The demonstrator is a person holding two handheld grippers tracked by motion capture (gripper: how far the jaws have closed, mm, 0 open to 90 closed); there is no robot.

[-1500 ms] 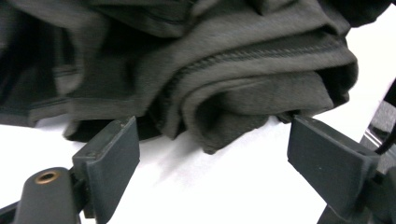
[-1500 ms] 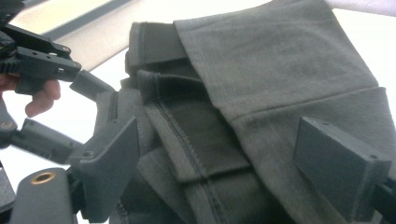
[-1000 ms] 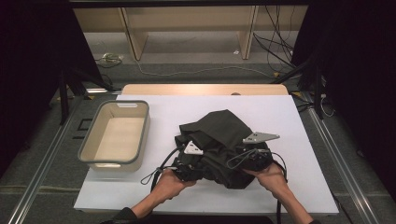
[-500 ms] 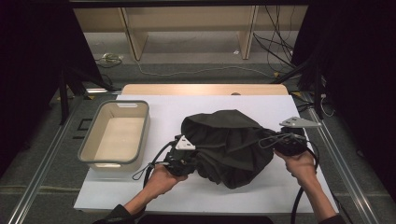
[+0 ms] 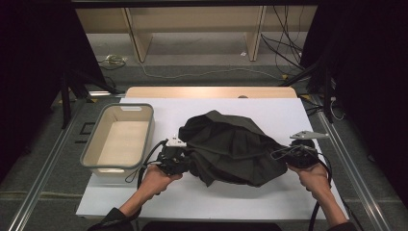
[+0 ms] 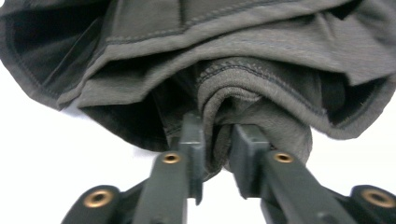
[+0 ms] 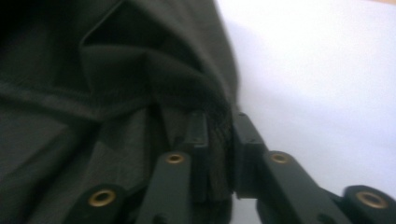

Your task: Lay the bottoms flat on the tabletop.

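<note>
Dark garment [image 5: 231, 147] is being pinched between left claw [image 6: 215, 140] and right claw [image 7: 219, 135], seemingly awaiting spreading over the worktop [image 5: 288, 202].

The right gripper [image 5: 284, 155] is travelling away from the left gripper [image 5: 185, 161], out from the middle of the table toward its right edge, with the hem of the dark cloth [image 5: 228, 147] clamped in its jaws. The cloth is spreading wider, from a bunched heap a second ago to a broad mound stretching between the two grippers.
</note>
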